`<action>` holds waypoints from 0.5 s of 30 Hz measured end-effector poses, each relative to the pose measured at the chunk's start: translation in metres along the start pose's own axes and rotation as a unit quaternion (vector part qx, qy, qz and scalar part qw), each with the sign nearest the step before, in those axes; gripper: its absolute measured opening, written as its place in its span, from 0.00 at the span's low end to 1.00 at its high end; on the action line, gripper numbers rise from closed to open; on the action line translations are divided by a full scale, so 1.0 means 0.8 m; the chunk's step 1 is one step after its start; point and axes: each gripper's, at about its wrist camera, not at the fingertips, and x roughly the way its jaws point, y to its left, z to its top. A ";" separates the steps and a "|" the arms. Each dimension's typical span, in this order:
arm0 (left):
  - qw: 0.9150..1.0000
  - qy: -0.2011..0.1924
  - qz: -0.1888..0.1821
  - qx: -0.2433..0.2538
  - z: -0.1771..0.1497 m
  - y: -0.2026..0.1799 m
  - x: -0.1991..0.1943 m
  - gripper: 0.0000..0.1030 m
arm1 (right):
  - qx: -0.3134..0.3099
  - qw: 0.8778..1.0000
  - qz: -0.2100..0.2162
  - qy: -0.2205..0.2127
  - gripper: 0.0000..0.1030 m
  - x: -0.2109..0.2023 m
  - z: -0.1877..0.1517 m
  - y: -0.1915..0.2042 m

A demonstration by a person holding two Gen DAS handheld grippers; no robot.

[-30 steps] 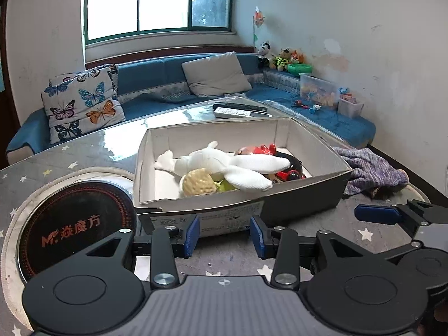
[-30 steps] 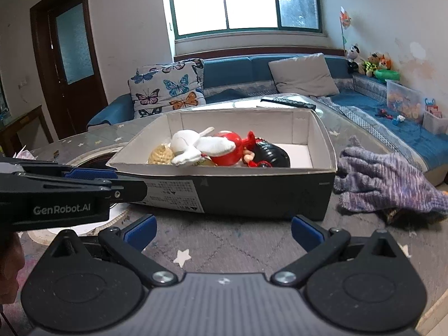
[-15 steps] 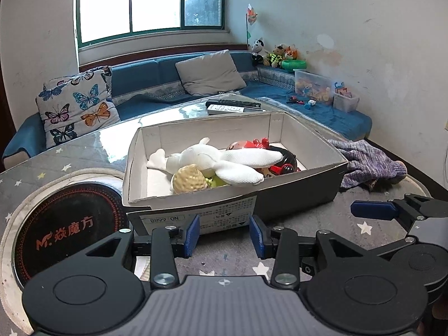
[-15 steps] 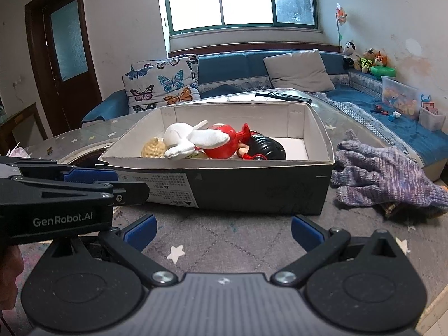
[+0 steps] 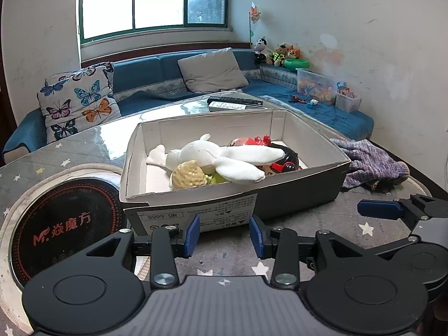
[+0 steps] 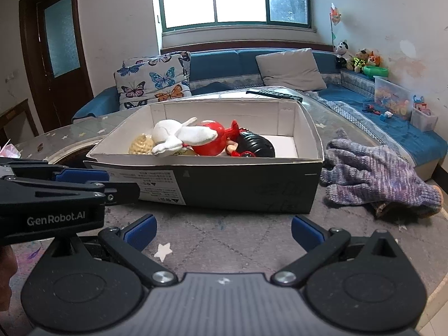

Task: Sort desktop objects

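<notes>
A dark cardboard box (image 5: 296, 196) with a white inside stands on the table; it also shows in the right wrist view (image 6: 246, 184). In it lie a white plush toy (image 5: 224, 156), a yellow knobbly ball (image 5: 186, 175), a red toy (image 6: 210, 140) and a black toy (image 6: 256, 147). A purple knitted glove (image 6: 375, 179) lies on the table right of the box. My left gripper (image 5: 224, 235) is open and empty just in front of the box. My right gripper (image 6: 222, 231) is wide open and empty, in front of the box's near wall.
A round black induction plate (image 5: 61, 226) is set in the table at the left. Two remote controls (image 5: 232, 103) lie behind the box. A blue sofa (image 5: 156, 84) with cushions runs behind the table. The table edge is close behind the glove (image 5: 372, 162).
Both grippers have drawn back and risen slightly from the box, which looks a little farther away. Neither gripper has changed its opening.
</notes>
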 end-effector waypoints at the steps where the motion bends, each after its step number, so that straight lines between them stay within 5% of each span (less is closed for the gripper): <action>1: 1.000 0.000 -0.001 0.000 0.000 0.000 0.000 0.40 | 0.001 1.000 -0.001 0.000 1.00 0.000 0.000 -0.001; 15: 1.000 0.000 -0.012 -0.003 0.001 -0.006 0.001 0.40 | -0.002 1.000 -0.009 0.002 1.00 0.002 -0.001 -0.001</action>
